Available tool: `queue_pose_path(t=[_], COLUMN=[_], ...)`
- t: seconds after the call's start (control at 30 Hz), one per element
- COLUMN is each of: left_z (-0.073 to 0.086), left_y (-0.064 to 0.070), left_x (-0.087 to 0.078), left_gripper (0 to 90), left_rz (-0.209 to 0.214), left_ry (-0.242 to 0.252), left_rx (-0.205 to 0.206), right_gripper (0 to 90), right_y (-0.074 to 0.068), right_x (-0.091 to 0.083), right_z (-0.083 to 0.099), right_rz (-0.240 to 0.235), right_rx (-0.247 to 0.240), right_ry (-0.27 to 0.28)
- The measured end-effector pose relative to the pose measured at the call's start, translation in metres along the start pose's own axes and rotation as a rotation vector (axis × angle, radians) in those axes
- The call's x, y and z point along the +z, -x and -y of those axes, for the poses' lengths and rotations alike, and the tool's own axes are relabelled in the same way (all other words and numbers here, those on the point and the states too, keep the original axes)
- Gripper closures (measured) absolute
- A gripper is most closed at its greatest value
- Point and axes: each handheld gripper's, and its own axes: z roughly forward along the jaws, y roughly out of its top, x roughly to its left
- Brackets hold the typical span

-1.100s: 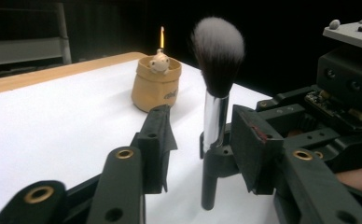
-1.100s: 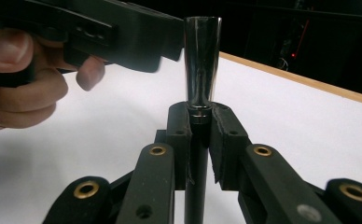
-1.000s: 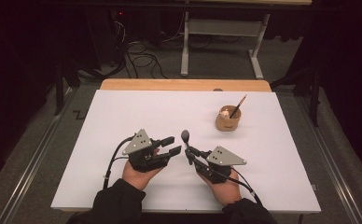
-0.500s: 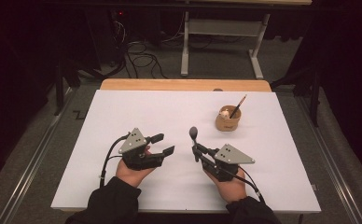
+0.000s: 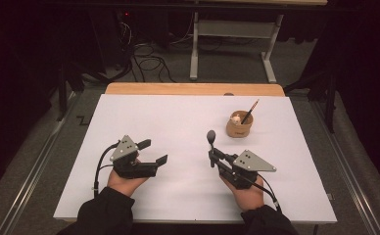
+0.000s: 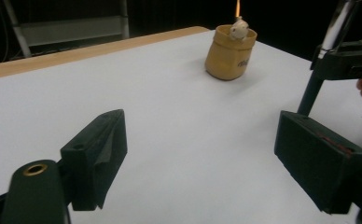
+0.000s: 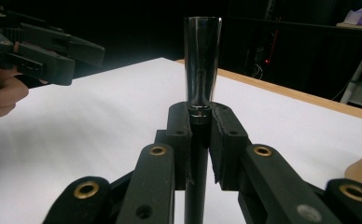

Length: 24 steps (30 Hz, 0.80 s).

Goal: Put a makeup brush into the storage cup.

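From above the near edge we looked forward and down over the whole table [image 5: 178, 117]. Our left gripper view sat low, facing the wooden cup [image 6: 229, 51]; our right gripper view looked closely along its jaws. All three shared the white tabletop.

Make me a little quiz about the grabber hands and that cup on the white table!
1. True or false: the right gripper is clamped on a dark rod-shaped tool.
2. The left gripper has its jaws: A) wide apart, B) shut tight, C) around the cup.
3. Fill in: the tan cup holds a thin ____ leaning against its rim.

Key: 1 true; 2 A; 3 stick.
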Motion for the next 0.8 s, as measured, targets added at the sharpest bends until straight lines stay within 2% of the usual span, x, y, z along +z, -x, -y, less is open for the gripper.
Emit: queue_pose_path(t=[0.07,0.2,0.33,0.6,0.8], left_z=[0.003,0.008,0.012,0.014,0.014], left_y=[-0.003,-0.004,-0.006,-0.008,-0.009], left_x=[-0.002,-0.005,-0.003,-0.004,-0.004], left_gripper=[16.3,15.0,14.0,7.9,3.0], left_rz=[-0.012,-0.042,-0.043,-0.057,-0.064], left_ry=[0.005,0.016,-0.001,0.021,0.019], left_rx=[-0.002,0.022,0.037,0.028,0.021], right_gripper=[80.5,80.5,80.6,80.5,80.5], right_y=[0.001,0.002,0.004,0.011,0.017], right_x=[0.0,-0.001,-0.002,-0.005,-0.008], right_z=[0.0,0.0,0.001,0.001,0.001], right_rz=[0.004,0.005,0.01,0.027,0.046], right_rx=[0.001,-0.001,0.0,0.006,0.016], right_ry=[-0.001,-0.001,-0.004,-0.002,0.003])
